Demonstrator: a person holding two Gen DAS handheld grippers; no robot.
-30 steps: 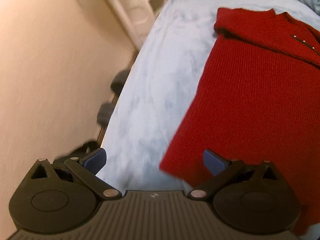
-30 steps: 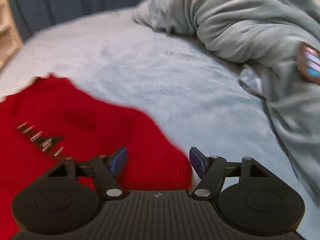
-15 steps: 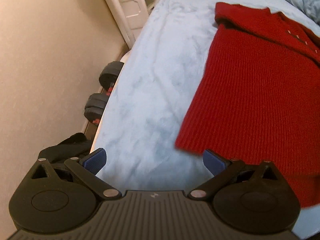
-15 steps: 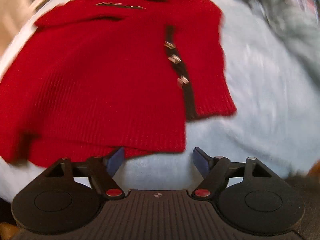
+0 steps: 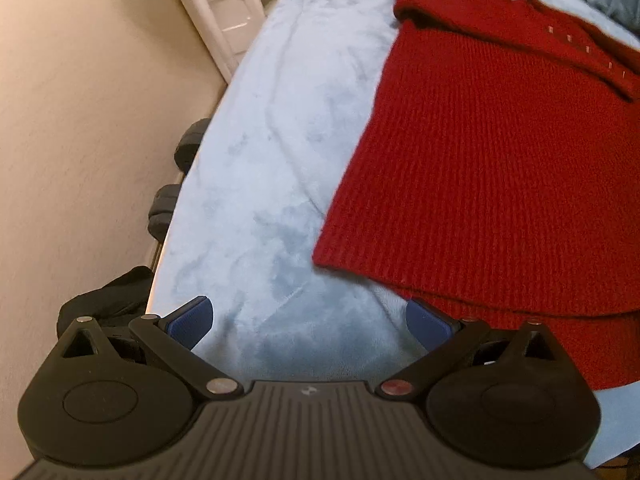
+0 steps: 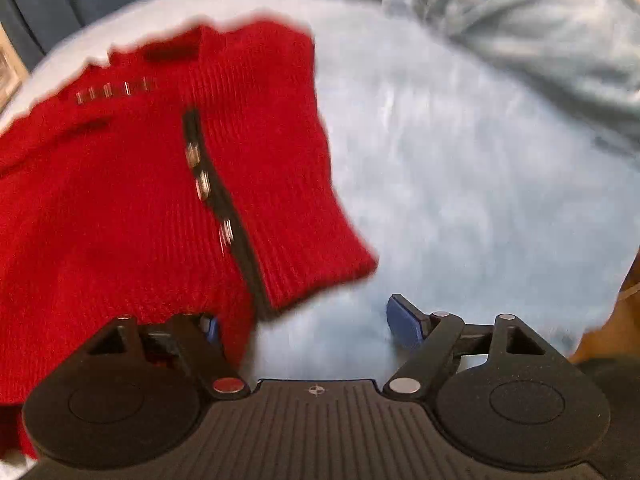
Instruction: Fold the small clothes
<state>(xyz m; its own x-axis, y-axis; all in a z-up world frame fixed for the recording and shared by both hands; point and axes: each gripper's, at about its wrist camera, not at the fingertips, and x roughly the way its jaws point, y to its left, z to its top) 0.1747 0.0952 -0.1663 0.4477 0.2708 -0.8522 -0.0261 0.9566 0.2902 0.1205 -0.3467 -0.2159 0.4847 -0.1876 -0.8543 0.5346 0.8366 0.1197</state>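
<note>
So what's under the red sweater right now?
The red sweater lies flat on the pale blue blanket, which shows all around it. Whatever sits directly beneath the knit is covered, so I can't tell.

Red knit cardigan (image 5: 500, 168) runs off the left wrist view's right edge and lies blurred in the right wrist view, its hem covering most of the right gripper's (image 6: 308, 326) left pad; dumbbells (image 5: 176, 176) half hidden behind bed edge (image 5: 256, 184)
</note>
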